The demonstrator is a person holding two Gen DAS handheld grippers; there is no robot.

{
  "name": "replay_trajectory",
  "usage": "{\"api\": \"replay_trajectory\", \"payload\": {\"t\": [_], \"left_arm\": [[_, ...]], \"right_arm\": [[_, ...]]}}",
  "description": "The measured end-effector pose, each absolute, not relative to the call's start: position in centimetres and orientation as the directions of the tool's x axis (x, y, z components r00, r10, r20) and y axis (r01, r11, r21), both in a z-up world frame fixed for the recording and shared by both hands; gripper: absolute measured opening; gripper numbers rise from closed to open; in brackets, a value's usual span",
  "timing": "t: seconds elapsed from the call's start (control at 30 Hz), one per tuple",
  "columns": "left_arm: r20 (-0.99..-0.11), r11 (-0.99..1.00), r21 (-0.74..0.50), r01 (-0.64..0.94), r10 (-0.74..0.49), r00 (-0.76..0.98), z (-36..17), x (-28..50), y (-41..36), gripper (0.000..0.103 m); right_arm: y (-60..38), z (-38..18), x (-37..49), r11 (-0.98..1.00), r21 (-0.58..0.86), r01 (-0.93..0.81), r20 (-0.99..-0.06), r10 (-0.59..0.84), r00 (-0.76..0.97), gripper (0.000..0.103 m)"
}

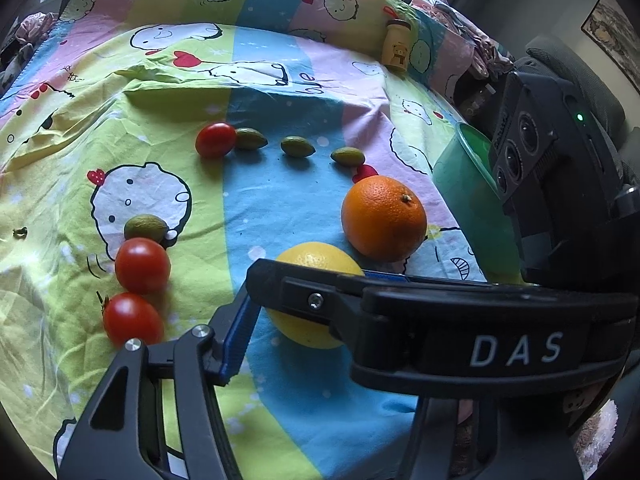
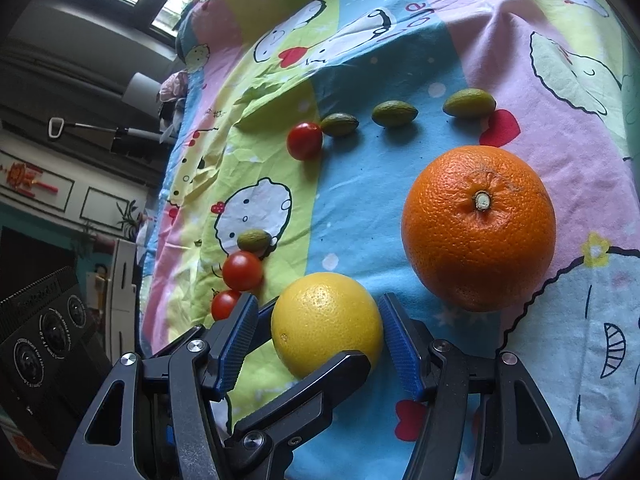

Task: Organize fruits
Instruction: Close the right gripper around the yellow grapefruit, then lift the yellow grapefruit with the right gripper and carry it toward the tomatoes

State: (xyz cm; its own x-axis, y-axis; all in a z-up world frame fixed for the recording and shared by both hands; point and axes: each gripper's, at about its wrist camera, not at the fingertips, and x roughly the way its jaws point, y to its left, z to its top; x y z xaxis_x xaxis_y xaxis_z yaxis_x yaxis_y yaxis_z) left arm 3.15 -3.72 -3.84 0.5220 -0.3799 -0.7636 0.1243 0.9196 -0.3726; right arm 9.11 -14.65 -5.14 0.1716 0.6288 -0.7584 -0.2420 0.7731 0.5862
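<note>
A yellow lemon [image 2: 326,322] lies on the cartoon-print sheet between the blue pads [image 2: 398,340] of my right gripper [image 2: 320,340], which stands open around it with small gaps on both sides. An orange [image 2: 478,226] lies just beyond, to the right. In the left wrist view the lemon [image 1: 316,260] is partly hidden behind the right gripper's finger [image 1: 304,292], with the orange [image 1: 383,218] behind it. Only one blue-padded finger [image 1: 236,340] of my left gripper shows. Three red tomatoes [image 1: 142,266] [image 1: 132,318] [image 1: 215,140] and several green olive-like fruits [image 1: 298,146] lie around.
A green plastic bowl [image 1: 468,184] sits at the sheet's right edge beside the right gripper's camera body [image 1: 560,184]. A small yellow bear-print jar [image 1: 396,46] stands at the far back. The sheet is wrinkled at the left. Room furniture lies beyond the left edge in the right wrist view.
</note>
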Motion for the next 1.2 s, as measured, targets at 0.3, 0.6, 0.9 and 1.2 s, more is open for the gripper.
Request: {"api": "replay_trajectory", "payload": {"t": [0.3,0.6,0.9,1.2], "left_arm": [[-0.766,0.920,-0.374,0.119,-0.378,0.520,-3.95,3.24,-3.70,0.057],[-0.766,0.919,-0.377,0.116,-0.379,0.518,-3.97,3.34,-3.55,0.057],[-0.767,0.920,-0.373,0.120,-0.379,0.518,-3.94,3.26,-3.58,0.057],[-0.767,0.920,-0.372,0.121,-0.378,0.519,-3.94,3.25,-3.56,0.057]], "right_arm": [[-14.69,-5.17,9.11,0.764,0.592,-0.254,-0.751,0.638,0.169,0.066],[-14.73,-5.18,9.22,0.746,0.610,-0.265,-0.734,0.659,0.164,0.071],[-14.51,-5.13,9.20,0.749,0.602,-0.278,-0.739,0.654,0.163,0.070],[-14.51,-5.12,9.19,0.749,0.602,-0.277,-0.739,0.654,0.162,0.070]]}}
